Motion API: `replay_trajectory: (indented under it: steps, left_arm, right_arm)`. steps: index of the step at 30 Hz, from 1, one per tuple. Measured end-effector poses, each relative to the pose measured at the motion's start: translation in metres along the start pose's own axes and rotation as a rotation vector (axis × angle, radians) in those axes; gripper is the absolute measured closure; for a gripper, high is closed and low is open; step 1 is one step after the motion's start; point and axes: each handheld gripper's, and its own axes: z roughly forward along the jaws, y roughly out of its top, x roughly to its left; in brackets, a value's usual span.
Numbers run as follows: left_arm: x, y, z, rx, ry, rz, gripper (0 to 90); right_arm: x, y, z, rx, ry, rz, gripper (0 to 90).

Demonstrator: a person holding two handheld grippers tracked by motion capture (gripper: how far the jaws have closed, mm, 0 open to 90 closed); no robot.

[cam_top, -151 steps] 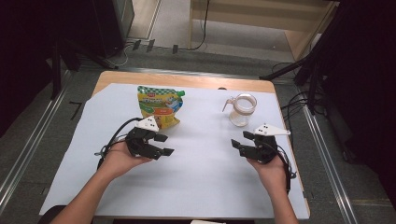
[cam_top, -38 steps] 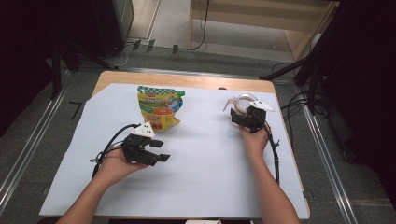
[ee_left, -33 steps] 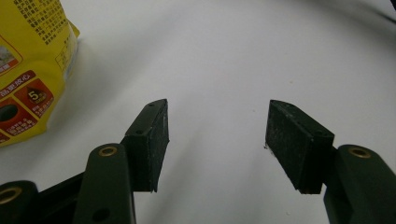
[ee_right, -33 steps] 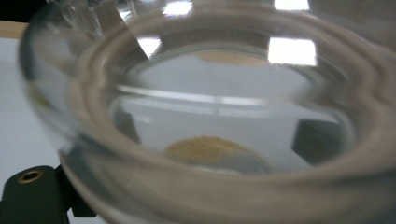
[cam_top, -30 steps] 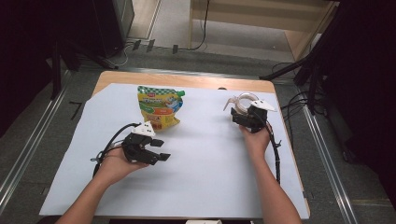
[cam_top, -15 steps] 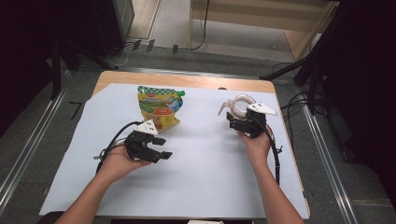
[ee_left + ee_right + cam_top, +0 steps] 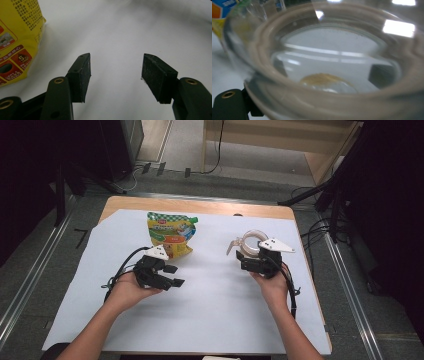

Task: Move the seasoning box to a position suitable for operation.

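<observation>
- High view: the right gripper [image 7: 246, 261] holds the clear measuring cup [image 7: 248, 244] at the right of the white sheet [image 7: 220, 320]. The left gripper [image 7: 172, 276] rests near the yellow pouch [image 7: 169, 233].
- Left gripper view: jaws spread, nothing between them; yellow pouch [image 7: 17, 37] at left.
- Right gripper view: jaws pinch the measuring cup [image 7: 332, 65] on both sides, seen through its wall.

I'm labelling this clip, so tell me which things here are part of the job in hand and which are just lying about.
In the job:
- glass jar, gripped by the right gripper
- yellow pouch, beside the open left gripper

Lying about:
- white sheet covering the table
- cables on the floor
</observation>
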Motion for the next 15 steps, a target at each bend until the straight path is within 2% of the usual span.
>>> replay_trajectory:
  steps: [4,10,15]
  left_arm:
    - [0.004,-0.001,-0.003,-0.012,0.002,-0.017,41.9]
    - [0.003,0.000,-0.003,-0.014,0.004,-0.013,42.0]
    - [0.004,-0.001,-0.002,-0.002,0.007,-0.011,42.5]
  right_arm:
    - [0.010,-0.004,-0.014,0.012,0.022,-0.023,11.9]
    - [0.022,-0.011,-0.031,0.014,0.046,-0.036,11.9]
    - [0.031,-0.015,-0.037,0.021,0.083,-0.050,11.9]
